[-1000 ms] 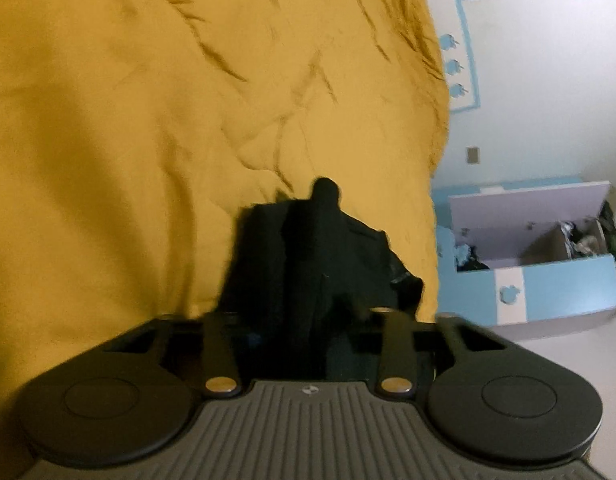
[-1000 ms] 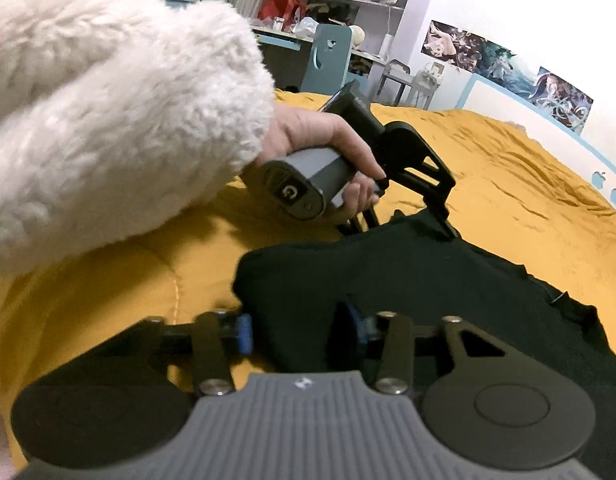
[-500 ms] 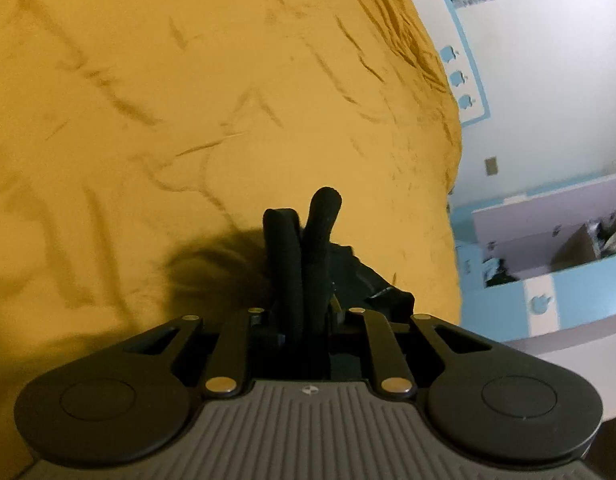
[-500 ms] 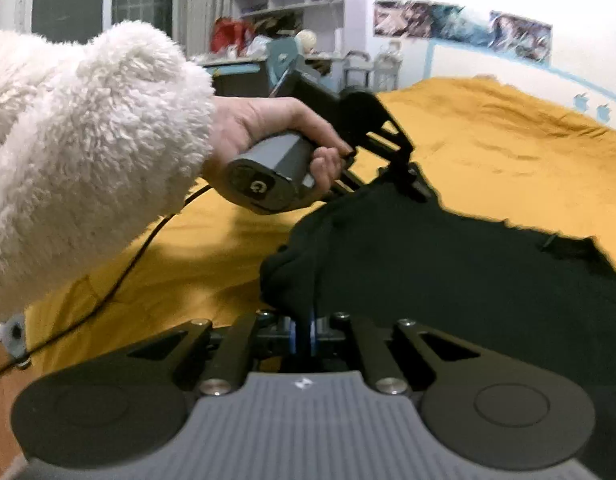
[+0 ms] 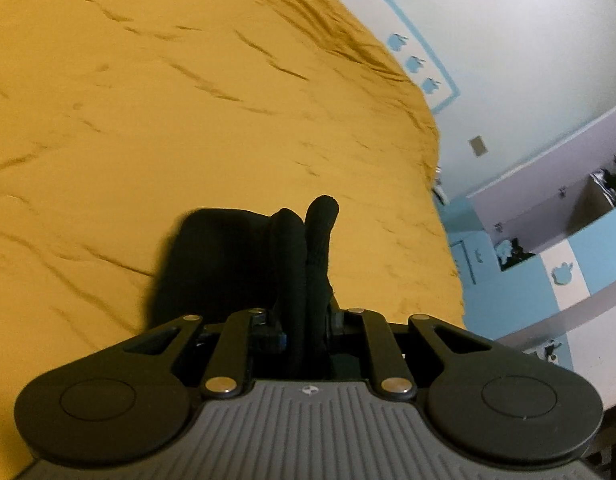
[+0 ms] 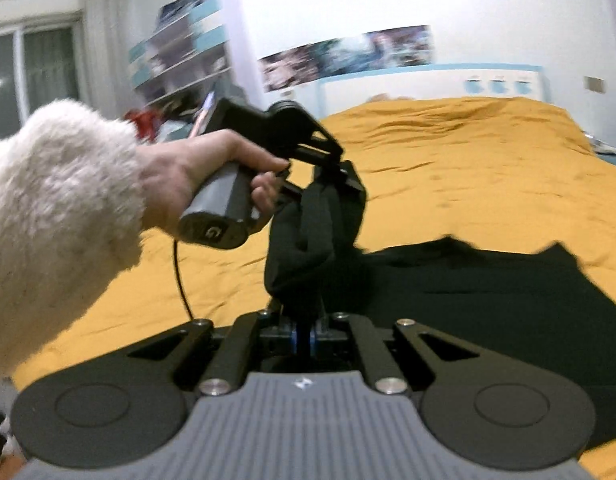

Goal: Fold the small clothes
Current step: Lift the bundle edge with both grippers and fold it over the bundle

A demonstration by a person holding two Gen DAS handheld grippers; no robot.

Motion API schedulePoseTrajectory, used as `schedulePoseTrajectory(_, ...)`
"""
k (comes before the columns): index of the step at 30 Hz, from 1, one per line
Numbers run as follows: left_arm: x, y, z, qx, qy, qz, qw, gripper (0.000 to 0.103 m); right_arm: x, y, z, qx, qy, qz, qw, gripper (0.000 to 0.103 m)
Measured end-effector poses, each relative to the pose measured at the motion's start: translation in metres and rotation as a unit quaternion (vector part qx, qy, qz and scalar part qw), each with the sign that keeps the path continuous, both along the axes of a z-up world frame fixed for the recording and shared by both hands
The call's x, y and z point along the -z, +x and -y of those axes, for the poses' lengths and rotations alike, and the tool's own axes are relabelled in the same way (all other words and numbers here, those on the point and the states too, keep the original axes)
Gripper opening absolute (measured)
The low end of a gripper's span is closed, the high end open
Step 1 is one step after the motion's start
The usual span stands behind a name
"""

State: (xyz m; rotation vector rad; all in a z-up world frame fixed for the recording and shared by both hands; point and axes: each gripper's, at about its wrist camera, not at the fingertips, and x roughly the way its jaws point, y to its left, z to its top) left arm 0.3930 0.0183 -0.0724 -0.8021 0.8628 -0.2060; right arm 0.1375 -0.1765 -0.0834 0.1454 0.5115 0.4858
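Both tongs pinch a black garment [image 6: 488, 280] raised off the yellow bed [image 6: 448, 152].
Left tongs [image 5: 308, 220] nearly closed on cloth; only the right view shows the right tongs [image 6: 303, 336] clamped shut on an edge, plus the left hand [image 6: 211, 172].

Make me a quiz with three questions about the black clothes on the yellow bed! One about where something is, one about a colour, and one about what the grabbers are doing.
1. Where does most of the black garment lie?
A. In the open storage box
B. On the bed cover
C. On a shelf

2. What colour is the bed cover?
A. Mustard yellow
B. Pale blue
C. White

3. What is the right gripper doing?
A. Standing wide open over the bed
B. Holding a cable
C. Pinching black fabric between shut jaws

Answers:
1. B: the right wrist view shows the dark cloth spread across the cover, with one end lifted by the left gripper.
2. A: both views show the same yellow cover.
3. C: its blue pads sit together with a black fold caught between them.
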Motion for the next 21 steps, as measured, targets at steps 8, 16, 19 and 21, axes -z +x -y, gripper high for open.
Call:
schedulePoseTrajectory(8, 0.021, 0.028, 0.097, 0.052, -0.002, -0.011, 0.9986, 0.016, 0.018, 0.013, 0.105, 0.094, 0.054, -0.037, 0.993, 0.000)
schedulePoseTrajectory(16, 0.039, 0.039, 0.171, 0.066, -0.013, 0.004, 0.9978, 0.016, 0.045, 0.012, 0.181, 0.181, 0.101, -0.059, 0.977, 0.000)
schedulePoseTrajectory(19, 0.048, 0.047, 0.191, 0.075, 0.007, -0.008, 0.9971, 0.017, 0.059, 0.019, 0.207, 0.199, 0.129, -0.078, 0.968, 0.000)
schedulePoseTrajectory(21, 0.058, 0.050, 0.198, 0.080, 0.024, -0.015, 0.9964, 0.017, 0.073, 0.028, 0.222, 0.210, 0.150, -0.101, 0.961, 0.000)
